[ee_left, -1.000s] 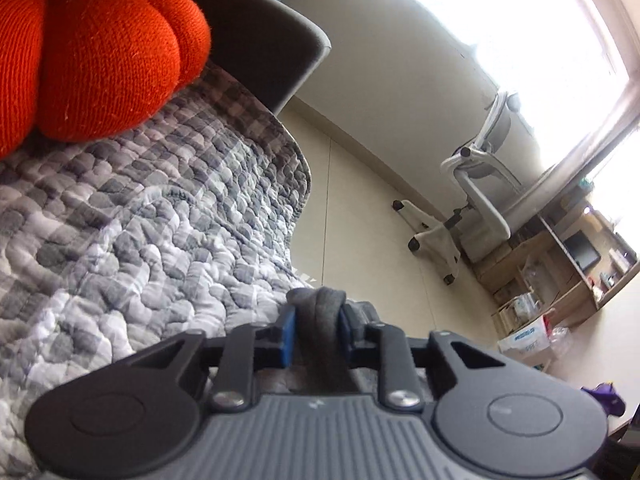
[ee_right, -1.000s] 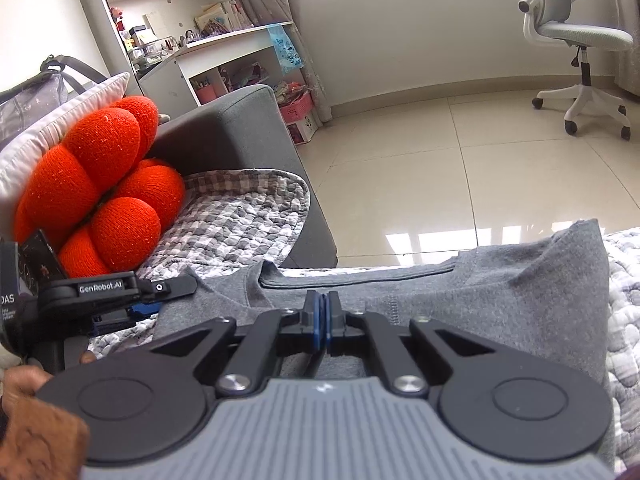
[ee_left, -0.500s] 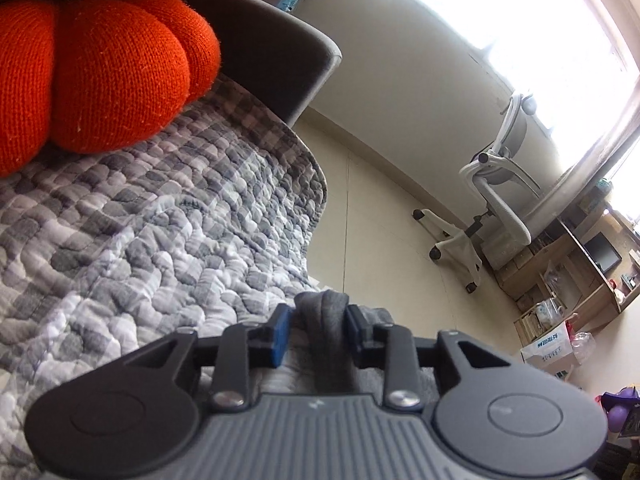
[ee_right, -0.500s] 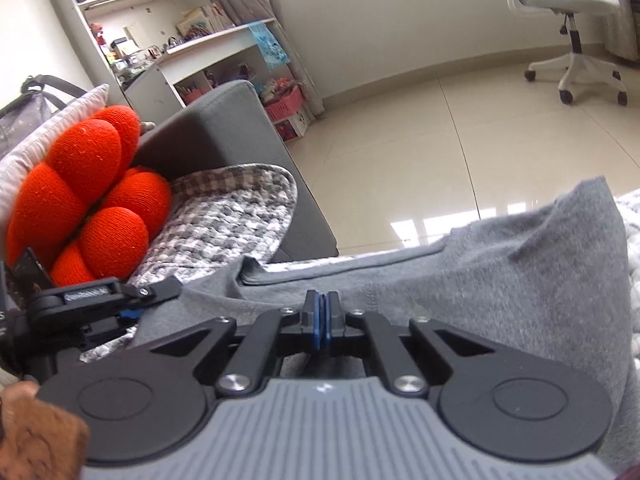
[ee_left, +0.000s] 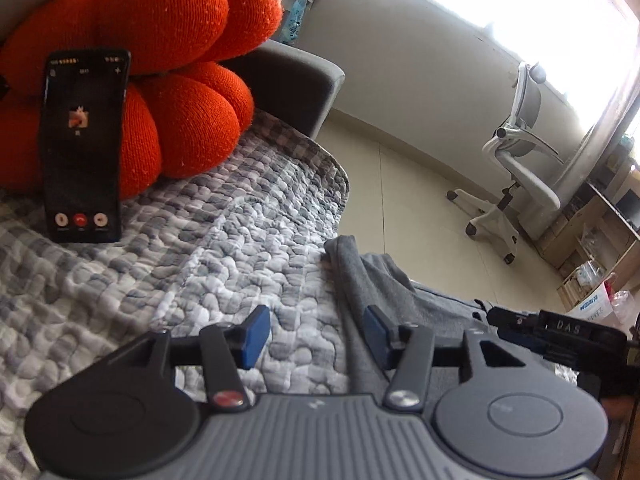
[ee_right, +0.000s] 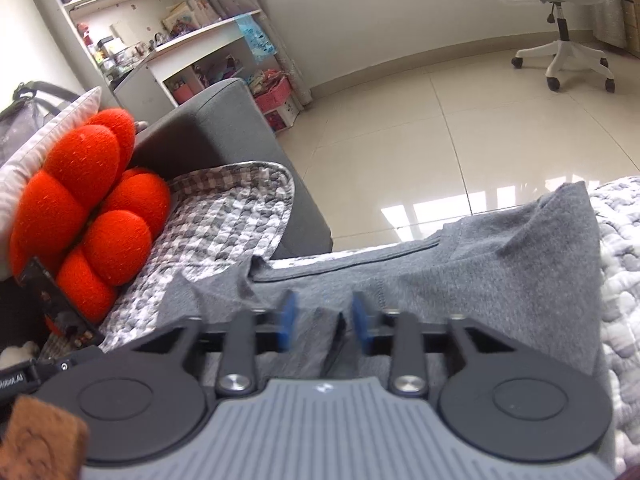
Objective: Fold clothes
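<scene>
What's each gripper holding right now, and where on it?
Nothing. Left gripper and right gripper are both open over the grey shirt.

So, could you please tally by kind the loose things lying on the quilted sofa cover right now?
Grey garments: 1
Orange knot cushions: 1
Phones: 1, propped against the cushion
Total: 3, all on the quilted cover
</scene>
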A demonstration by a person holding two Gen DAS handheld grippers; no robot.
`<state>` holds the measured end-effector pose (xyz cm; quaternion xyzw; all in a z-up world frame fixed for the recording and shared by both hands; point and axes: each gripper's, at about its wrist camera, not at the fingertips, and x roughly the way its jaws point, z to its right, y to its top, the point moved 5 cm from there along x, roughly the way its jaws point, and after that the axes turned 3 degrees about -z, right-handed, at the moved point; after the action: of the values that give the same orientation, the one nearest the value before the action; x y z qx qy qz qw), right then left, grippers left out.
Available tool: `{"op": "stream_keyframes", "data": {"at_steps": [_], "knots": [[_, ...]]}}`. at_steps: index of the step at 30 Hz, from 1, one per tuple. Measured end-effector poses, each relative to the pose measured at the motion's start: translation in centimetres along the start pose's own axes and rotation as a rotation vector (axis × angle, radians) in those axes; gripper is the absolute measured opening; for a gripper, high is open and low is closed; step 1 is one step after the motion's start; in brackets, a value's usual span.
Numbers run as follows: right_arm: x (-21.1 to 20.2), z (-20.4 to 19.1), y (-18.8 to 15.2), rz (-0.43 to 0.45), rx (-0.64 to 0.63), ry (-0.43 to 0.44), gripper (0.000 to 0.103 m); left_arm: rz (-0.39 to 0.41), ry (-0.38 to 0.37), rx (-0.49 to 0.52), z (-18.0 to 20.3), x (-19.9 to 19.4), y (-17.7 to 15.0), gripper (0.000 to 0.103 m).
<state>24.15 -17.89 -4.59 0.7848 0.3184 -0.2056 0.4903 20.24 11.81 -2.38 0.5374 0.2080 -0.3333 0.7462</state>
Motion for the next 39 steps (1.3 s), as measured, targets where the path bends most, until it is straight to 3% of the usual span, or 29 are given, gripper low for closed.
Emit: {"op": "stream_keyframes", "data": {"at_steps": [8,14,20,30,33,36,39], "knots": [[-6.3,-0.1,-2.0,-0.037,0.144,0.013,0.045,-0.056,0.012,0.103,2.7,-6.5,-3.6,0.054],[-10.3,-1.1,-5.6,-0.076,0.209,0.047,0.045,-0.159,0.011,0.237,5.0,-10.0,-8.8,0.045],[-13.0,-2.5,-9.8,-0.137,0.265,0.135,0.045,-0.268,0.005,0.313,5.4,-12.9,-13.8,0.045],[-13.9,-6.5,-17.4,-0.291,0.188,0.284,0.045,-0.391,0.185,0.568,4.3,-16.7,-23.4,0.045],[-13.9,-7.9,-19.6,-0.369,0.126,0.324,0.045,-0.410,0.218,0.587,3.6,-17.2,-24.8,0.029],[-13.8,-8.7,-21.6,-0.436,0.112,0.369,0.028,-0.394,0.201,0.564,3.2,-18.2,-24.9,0.009],[-13.8,-9.5,-23.5,-0.503,0.099,0.414,0.021,-0.367,0.159,0.511,2.9,-19.4,-24.2,0.007]]}}
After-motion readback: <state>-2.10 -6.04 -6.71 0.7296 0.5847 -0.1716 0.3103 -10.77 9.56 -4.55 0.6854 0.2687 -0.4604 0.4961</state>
